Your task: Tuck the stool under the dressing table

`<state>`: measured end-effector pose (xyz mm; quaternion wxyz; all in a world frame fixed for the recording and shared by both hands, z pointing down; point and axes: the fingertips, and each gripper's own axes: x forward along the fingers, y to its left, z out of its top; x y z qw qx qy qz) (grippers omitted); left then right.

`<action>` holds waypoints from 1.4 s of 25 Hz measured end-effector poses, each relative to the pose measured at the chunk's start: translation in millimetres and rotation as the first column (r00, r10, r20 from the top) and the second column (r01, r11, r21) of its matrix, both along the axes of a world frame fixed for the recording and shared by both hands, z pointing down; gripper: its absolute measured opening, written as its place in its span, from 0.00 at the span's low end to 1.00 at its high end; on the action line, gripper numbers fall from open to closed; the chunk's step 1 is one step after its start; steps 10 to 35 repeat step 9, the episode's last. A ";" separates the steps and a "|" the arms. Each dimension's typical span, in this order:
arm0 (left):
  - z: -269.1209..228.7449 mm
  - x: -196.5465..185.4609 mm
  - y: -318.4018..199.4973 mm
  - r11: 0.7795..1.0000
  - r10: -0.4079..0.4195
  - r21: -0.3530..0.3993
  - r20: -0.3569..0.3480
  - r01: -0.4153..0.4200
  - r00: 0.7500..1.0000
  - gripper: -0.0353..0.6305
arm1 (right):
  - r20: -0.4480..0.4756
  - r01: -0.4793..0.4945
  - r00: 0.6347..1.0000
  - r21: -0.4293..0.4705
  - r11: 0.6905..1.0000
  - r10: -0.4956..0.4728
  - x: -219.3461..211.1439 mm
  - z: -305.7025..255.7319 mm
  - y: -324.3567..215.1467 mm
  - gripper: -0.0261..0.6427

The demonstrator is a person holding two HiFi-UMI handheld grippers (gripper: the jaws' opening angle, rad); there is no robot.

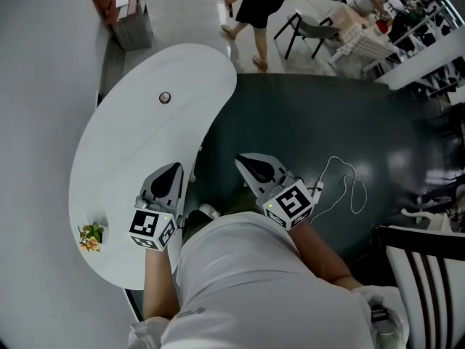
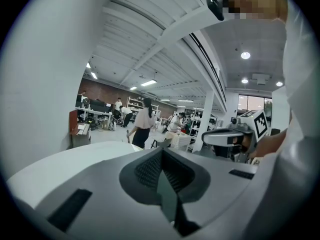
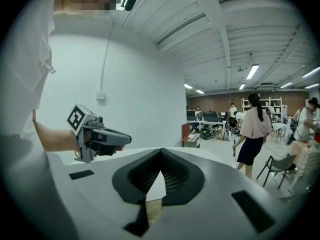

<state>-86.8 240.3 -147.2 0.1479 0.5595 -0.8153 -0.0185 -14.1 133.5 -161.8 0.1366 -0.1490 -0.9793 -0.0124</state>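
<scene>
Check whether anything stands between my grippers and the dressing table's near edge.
Nothing visible does. The left gripper hangs over the dressing table edge, the right gripper beside it over the dark floor. No stool shows.

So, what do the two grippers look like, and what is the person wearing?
Both the left gripper and the right gripper have light grey shells with dark, tapered jaws. Each carries a white cube with black square markers. A thin white cable loops beside the right one. The person wears a white short-sleeved top.

an open-plan lab or workshop is indicated by ceiling strip lights (image 3: 252, 72), far shelving (image 3: 265, 106) and staffed desks (image 3: 212, 120).
</scene>
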 end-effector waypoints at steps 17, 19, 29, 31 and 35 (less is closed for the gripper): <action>-7.7 1.8 -3.2 0.997 0.057 0.063 -0.081 -0.052 0.995 0.06 | 0.003 0.012 1.000 -0.013 1.000 -0.012 -9.0 -6.8 -0.3 0.05; -7.7 1.8 -3.2 0.997 0.057 0.063 -0.081 -0.052 0.995 0.06 | 0.003 0.012 1.000 -0.013 1.000 -0.012 -9.0 -6.8 -0.3 0.05; -7.7 1.8 -3.2 0.997 0.057 0.063 -0.081 -0.052 0.995 0.06 | 0.003 0.012 1.000 -0.013 1.000 -0.012 -9.0 -6.8 -0.3 0.05; -7.7 1.8 -3.2 0.997 0.057 0.063 -0.081 -0.052 0.995 0.06 | 0.003 0.012 1.000 -0.013 1.000 -0.012 -9.0 -6.8 -0.3 0.05; -7.7 1.8 -3.2 0.997 0.057 0.063 -0.081 -0.052 0.995 0.06 | 0.003 0.012 1.000 -0.013 1.000 -0.012 -9.0 -6.8 -0.3 0.05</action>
